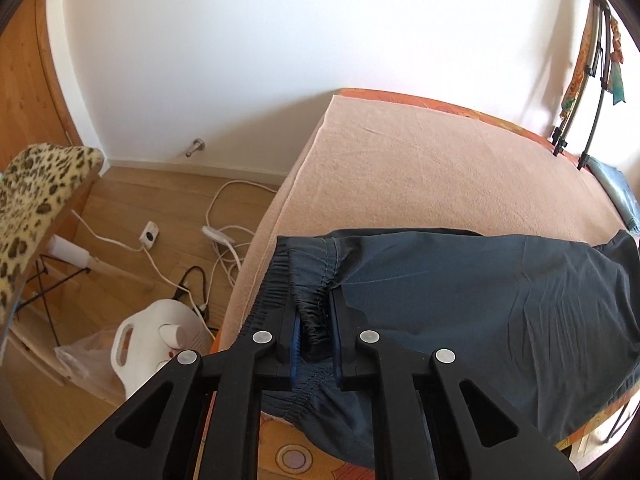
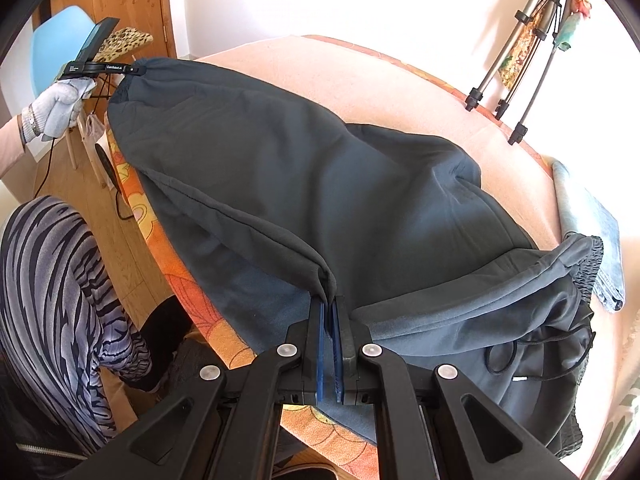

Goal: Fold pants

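Note:
Dark blue-grey pants (image 2: 320,184) lie stretched along the near edge of a bed with a peach sheet (image 1: 440,168). My left gripper (image 1: 314,320) is shut on the elastic cuff end of the pants (image 1: 316,300); it also shows far off in the right wrist view (image 2: 134,69), held by a gloved hand. My right gripper (image 2: 330,312) is shut on a raised fold of the pants near the waist. The waistband with its black drawstring (image 2: 540,352) hangs at the right.
Folded light-blue jeans (image 2: 596,240) lie on the bed at the right. A tripod (image 2: 516,80) leans on the far bed edge. On the wooden floor at the left are white cables (image 1: 224,240), a white appliance (image 1: 156,340) and a leopard-print chair (image 1: 36,200).

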The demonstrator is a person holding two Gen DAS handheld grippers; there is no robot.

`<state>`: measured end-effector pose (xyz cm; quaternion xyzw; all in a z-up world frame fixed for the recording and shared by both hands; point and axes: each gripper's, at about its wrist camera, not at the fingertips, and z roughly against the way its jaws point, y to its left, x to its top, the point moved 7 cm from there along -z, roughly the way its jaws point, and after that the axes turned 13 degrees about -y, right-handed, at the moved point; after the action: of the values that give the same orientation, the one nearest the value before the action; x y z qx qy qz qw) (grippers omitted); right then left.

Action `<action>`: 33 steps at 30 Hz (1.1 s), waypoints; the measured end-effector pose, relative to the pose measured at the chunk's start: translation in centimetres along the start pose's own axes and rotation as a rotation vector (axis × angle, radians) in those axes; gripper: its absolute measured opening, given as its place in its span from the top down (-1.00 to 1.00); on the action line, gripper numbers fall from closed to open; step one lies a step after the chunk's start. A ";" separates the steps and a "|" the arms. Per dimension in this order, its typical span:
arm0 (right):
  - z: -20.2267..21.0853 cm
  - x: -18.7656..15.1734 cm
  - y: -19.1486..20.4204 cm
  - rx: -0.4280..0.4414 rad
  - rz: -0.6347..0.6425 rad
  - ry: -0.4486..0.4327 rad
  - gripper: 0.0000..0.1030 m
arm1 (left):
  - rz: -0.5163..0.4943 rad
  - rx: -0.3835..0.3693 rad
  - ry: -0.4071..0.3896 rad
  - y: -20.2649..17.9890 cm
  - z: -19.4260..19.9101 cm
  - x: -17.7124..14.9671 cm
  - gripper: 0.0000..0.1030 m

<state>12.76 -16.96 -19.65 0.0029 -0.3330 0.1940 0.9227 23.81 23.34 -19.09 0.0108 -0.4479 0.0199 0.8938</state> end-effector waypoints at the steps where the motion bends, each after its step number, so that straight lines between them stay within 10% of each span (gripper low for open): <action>1: -0.1 0.3 -0.1 -0.007 -0.001 -0.009 0.98 | 0.000 0.008 -0.007 0.2 -0.4 0.5 0.80; 14: -2.3 0.0 0.4 0.019 -0.075 -0.003 0.91 | 0.034 0.102 0.098 2.6 -5.3 -0.6 0.50; 19: -0.8 -0.7 -0.9 0.043 -0.173 -0.019 0.14 | 0.043 0.112 0.071 2.6 -2.9 0.6 0.47; 33: 5.7 -0.6 -16.0 -0.138 -0.583 -0.169 -0.29 | -0.065 -0.406 0.045 -19.4 3.2 5.5 0.17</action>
<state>14.62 -32.75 -13.61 0.0517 -0.4060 -0.1030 0.9066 25.41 3.99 -12.78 -0.1557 -0.4221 -0.0993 0.8875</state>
